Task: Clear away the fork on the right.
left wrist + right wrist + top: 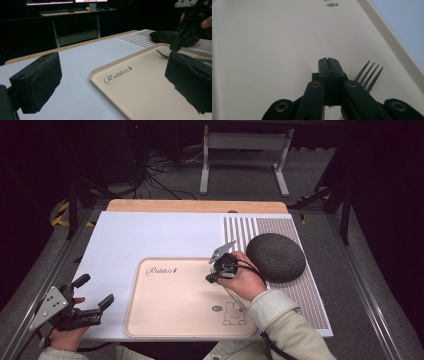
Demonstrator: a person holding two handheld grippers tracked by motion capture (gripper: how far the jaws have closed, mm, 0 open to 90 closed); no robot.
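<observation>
Right gripper (329, 62) view alone shows fork (368, 73) tines, perhaps ungripped

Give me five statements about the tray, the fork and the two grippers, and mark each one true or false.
1. The right gripper has its jaws pressed together. True.
2. The fork is clamped between the right gripper's jaws. False: its tines lie beside the shut jaws, on the tray.
3. The left gripper is open with nothing between its jaws. True.
4. The left gripper hangs over the middle of the tray. False: it is off the tray's left side, near the table's corner.
5. The dark round mat lies on the tray. False: it lies to the right of the tray, on the striped placemat.
</observation>
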